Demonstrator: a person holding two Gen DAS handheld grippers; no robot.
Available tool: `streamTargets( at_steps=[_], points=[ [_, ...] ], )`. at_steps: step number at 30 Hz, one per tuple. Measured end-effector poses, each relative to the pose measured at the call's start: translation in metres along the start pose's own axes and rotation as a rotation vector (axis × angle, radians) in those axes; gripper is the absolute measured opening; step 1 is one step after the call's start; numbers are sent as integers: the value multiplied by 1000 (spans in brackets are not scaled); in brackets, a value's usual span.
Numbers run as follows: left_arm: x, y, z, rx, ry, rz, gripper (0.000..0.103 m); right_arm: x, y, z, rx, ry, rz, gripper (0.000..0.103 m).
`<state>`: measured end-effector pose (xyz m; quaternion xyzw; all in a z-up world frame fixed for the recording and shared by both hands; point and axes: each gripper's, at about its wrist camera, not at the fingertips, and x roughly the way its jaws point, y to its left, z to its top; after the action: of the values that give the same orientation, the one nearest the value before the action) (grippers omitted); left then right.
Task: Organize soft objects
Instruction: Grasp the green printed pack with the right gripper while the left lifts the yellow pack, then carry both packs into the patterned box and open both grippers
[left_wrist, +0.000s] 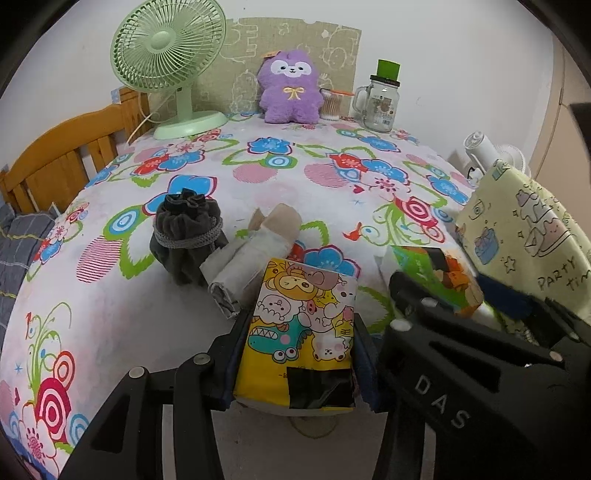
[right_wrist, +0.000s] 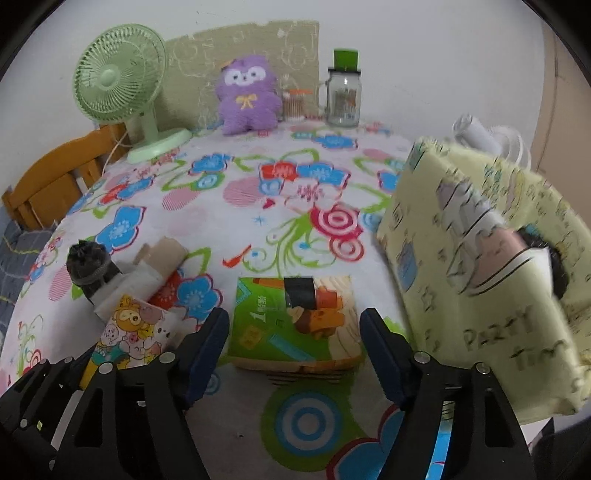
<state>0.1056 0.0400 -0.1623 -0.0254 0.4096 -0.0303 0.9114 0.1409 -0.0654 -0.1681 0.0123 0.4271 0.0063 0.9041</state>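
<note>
On the floral cloth: soft things lie scattered near the front edge, with a yellow bag (right_wrist: 480, 266) standing at the right.
Left gripper (left_wrist: 301, 354): jaws closed onto the cartoon pack (left_wrist: 303, 325), one pad on each long side; the pack fills the gap.
Right gripper (right_wrist: 295, 350): jaws wide apart, nothing between the pads; the green pack (right_wrist: 299, 325) lies on the cloth just ahead of the tips.
Cartoon pack, place: in the left grip, near the front of the table; whether its underside rests on the cloth or is lifted I cannot tell.
Cartoon pack, axis: long axis runs along the fingers, away from the camera, with the black-taped end nearest the wrist and the far end towards the pale roll (left_wrist: 255, 254).
Green pack, axis: lies flat, roughly square to the right jaws, its taped patch towards the far edge.
Others: a grey pouch (left_wrist: 186, 236) stands touching the pale roll, left of the cartoon pack.
Step in hand: likely the pickup of both packs, left one secured, right one not yet gripped.
Next move: probably the right jaws go forward to straddle the green pack and close; then each pack goes to the bag, whose mouth is not in view.
</note>
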Motion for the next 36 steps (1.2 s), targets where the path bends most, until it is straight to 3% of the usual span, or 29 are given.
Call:
streamTargets(
  at_steps=[4,5,10,15,36],
  points=[
    [2,0,0,6,0,13,52,7,-3,-1,34,19,32,79],
    [2,0,0,6,1,14,52,7,-2,0,27,20,32,74],
    [0,0,0,0,3,6,51,2,1,1,12,18,57,69],
    [-11,-4,2,1,-14,11,51,-8,1,3,6,-5,70,69],
    [-93,-30,24,24,-162,27,50,-101,-3,25,-62,-155,103,69]
  ],
)
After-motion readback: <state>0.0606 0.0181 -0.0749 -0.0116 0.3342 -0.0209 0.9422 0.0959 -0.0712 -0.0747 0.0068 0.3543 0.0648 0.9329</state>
